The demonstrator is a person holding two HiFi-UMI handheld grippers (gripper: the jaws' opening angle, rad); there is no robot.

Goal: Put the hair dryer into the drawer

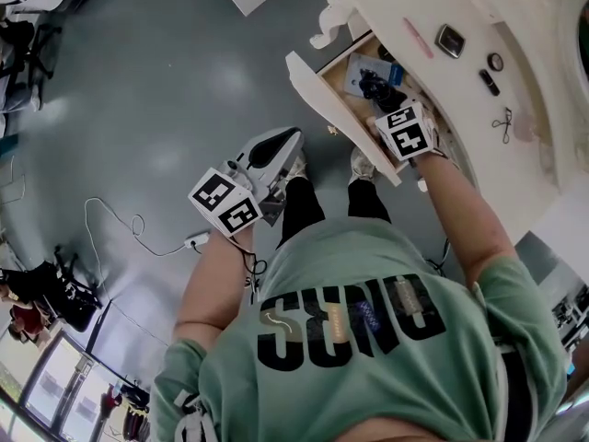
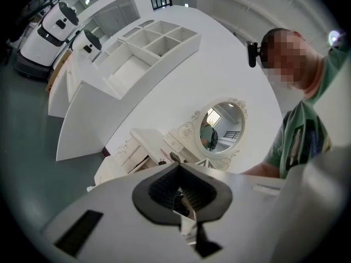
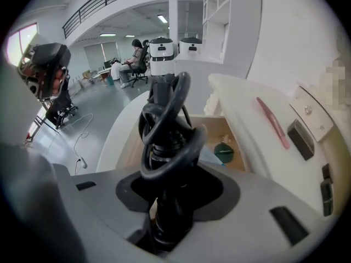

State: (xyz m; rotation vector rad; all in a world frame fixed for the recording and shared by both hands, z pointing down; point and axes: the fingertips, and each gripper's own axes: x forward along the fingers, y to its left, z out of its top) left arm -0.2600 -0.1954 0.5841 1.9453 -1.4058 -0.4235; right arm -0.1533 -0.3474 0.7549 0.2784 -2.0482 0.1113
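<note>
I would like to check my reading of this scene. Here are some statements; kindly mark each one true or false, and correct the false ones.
1. The drawer of the dressing table stands open. True.
2. The left gripper holds the hair dryer. False: the right gripper is shut on it, above the drawer.
3. A thin pink item lies on the table top. True.
4. The drawer has nothing inside. False: a blue item and a round green item already lie in it.
5. The mirror seen in the left gripper view is rectangular. False: it is oval, in an ornate white frame.
</note>
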